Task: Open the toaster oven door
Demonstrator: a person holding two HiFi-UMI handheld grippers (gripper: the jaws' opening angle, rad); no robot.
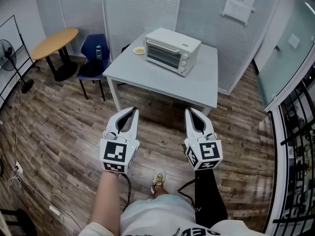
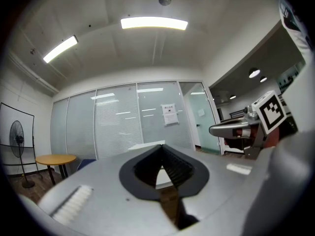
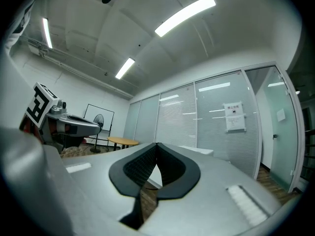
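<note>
White and boxy, the toaster oven (image 1: pixel 173 50) sits toward the far left corner of the grey bench (image 1: pixel 162 85), its glass door (image 1: pixel 161 53) shut and facing the near left edge. A small plate (image 1: pixel 139 50) lies just beside the oven's left end, close to that corner. We hold both tools well short of the bench, over the wooden floor. The left gripper (image 1: pixel 134 111) and right gripper (image 1: pixel 189 111) each have their jaws closed tip to tip with nothing between them.

Our main worry is the grip itself. The handle looks like a thin bar along the door's top edge, and the jaws must spread before we reach it; arriving closed, we would only push the door or the oven. A shallow pinch could slip off as the door swings down.

The oven also looks light. Pulling with one gripper and no brace from the other may drag it toward the near edge or rock it forward. A wide approach from the left risks nudging the plate off the corner, and one from the right risks turning the knobs (image 1: pixel 185 63).
</note>
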